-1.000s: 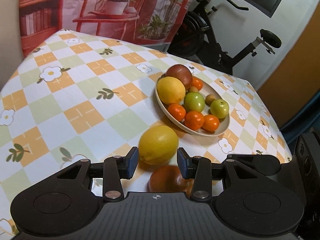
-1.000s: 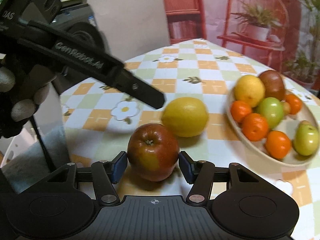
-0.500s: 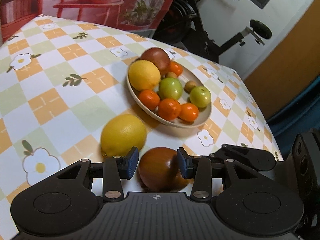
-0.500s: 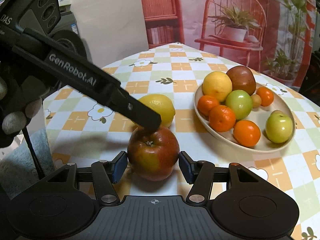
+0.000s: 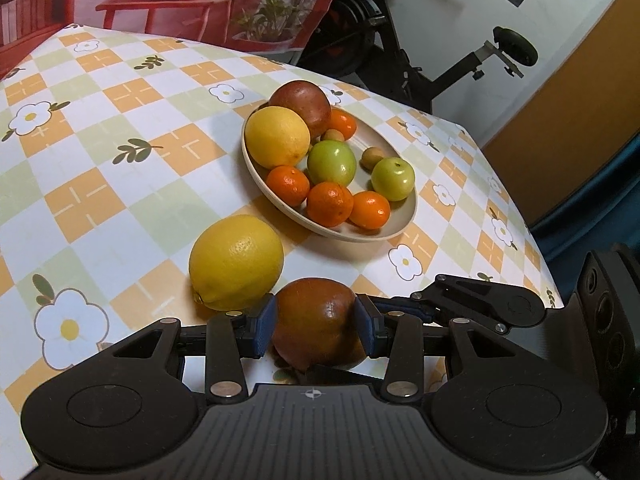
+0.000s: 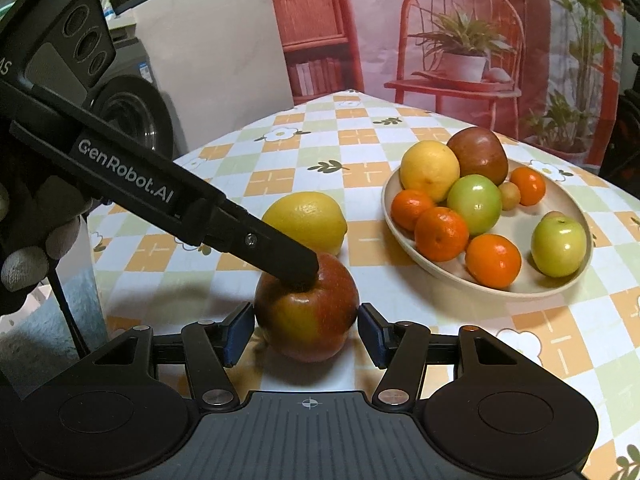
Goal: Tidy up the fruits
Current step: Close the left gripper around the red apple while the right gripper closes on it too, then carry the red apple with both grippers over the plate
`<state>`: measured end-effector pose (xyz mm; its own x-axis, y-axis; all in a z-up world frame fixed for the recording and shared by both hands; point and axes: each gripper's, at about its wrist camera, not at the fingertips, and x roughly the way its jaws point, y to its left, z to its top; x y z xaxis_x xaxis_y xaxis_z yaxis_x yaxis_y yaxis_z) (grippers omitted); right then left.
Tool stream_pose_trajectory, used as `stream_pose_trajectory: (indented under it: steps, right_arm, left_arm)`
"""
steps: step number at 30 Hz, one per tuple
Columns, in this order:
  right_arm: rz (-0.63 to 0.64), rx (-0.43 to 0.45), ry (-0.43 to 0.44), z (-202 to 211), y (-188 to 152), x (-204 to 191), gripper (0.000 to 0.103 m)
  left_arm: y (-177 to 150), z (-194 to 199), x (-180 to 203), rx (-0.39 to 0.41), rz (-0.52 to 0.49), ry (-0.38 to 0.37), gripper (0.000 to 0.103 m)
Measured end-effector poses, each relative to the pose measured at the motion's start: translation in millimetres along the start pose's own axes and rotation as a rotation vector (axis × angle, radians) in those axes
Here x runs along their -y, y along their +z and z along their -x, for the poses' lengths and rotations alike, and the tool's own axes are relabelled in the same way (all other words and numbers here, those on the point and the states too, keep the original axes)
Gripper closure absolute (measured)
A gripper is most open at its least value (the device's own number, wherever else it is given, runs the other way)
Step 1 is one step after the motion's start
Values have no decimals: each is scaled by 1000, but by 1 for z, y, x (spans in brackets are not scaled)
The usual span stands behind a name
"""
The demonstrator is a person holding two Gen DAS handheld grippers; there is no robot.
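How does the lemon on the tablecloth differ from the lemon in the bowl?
The lemon on the tablecloth lies alone beside the red apple, which sits between the left gripper fingers; the lemon in the bowl leans against another red apple and an orange. The tablecloth one shows a pointed tip; the bowl one looks rounder. Both are yellow and of similar size.

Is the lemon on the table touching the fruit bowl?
Apart. The left wrist view shows a strip of checked tablecloth between the lemon and the bowl; the right wrist view agrees.
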<state>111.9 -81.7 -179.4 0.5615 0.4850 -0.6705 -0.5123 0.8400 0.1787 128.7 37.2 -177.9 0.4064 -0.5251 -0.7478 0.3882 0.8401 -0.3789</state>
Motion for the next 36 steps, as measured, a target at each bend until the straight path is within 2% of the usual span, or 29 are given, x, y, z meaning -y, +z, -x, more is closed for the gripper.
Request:
stream_pose_trajectory:
  steps: [8,10,14,26,36]
  right_arm:
    - [-25,12,6,0,-1,2,51]
    - [-19,13,-1,2,-1,2,51]
    - [-26,41,-9,11,2,7,51]
    - [-38,150,-104,50,28,48,51]
    - [-44,168,-138,49,54,93,54]
  left_arm:
    - [-1,-2,1,6,-8,2,59]
    - [-1,-1,3,12,-10,1,63]
    - [7,1,8,40,-4,-17,65]
    - [58,-3,58,115,-111,-53,66]
    - [99,-29,67,104,-137,-86,67]
